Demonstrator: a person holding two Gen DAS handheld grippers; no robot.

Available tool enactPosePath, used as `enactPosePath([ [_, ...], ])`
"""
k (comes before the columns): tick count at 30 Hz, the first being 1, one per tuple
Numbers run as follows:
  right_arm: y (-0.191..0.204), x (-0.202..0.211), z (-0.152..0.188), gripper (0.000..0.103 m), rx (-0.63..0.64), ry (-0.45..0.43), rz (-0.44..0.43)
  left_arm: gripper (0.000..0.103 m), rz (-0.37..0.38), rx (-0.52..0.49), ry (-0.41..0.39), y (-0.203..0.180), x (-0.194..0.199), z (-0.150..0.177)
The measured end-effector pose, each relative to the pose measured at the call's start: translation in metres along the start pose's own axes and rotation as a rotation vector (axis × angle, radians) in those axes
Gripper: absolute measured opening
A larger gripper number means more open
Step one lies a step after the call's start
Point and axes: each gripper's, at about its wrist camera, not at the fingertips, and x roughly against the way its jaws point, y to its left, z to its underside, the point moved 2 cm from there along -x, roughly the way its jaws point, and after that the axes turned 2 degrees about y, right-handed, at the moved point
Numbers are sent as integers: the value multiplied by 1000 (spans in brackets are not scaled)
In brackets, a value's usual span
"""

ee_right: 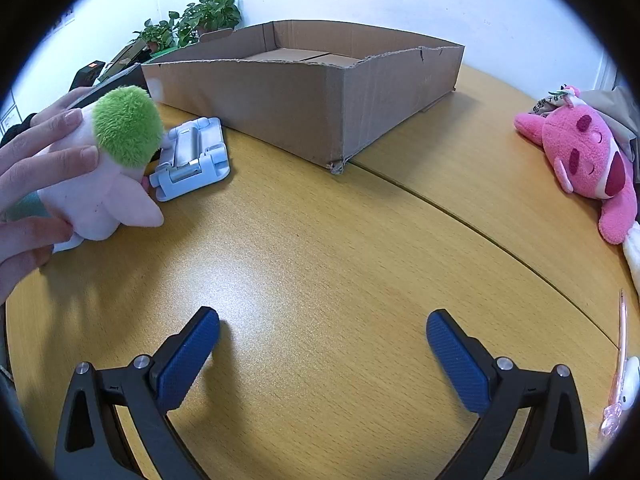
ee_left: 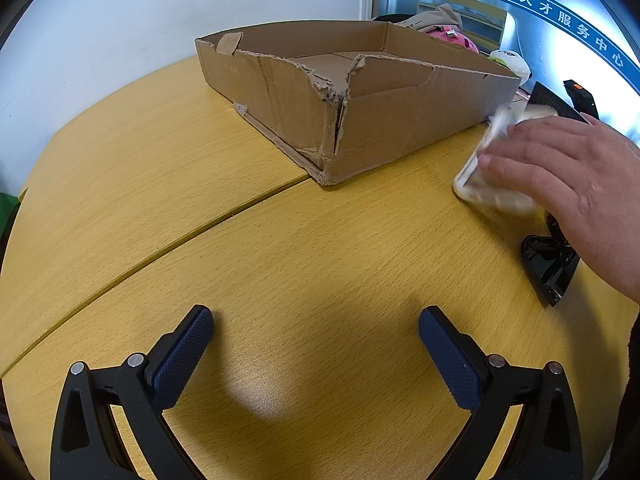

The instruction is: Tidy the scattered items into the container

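You're working at a yellow wood-grain table (ee_right: 320, 248) with a curved seam (ee_right: 472, 220) running across it. A plain white wall (ee_left: 180, 4) is standing behind; potted plants (ee_right: 200, 16) are sitting near it, and a blue banner (ee_left: 552, 12) is hanging over glass.

— What colours lie on the table (ee_right: 320, 260)?
— Yellow wood grain; a brown cardboard box (ee_right: 304, 92); a pale pink doll (ee_right: 100, 184) with green hair.
— And along the right edge?
— A bright pink plush (ee_right: 584, 160), dark-spotted, and a clear pink pen (ee_right: 620, 360).
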Motion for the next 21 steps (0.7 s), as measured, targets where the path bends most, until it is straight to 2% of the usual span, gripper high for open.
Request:
enactPosePath([
  [21, 3, -2, -4, 103, -5, 0, 7, 103, -8, 11, 0, 0, 1, 1],
])
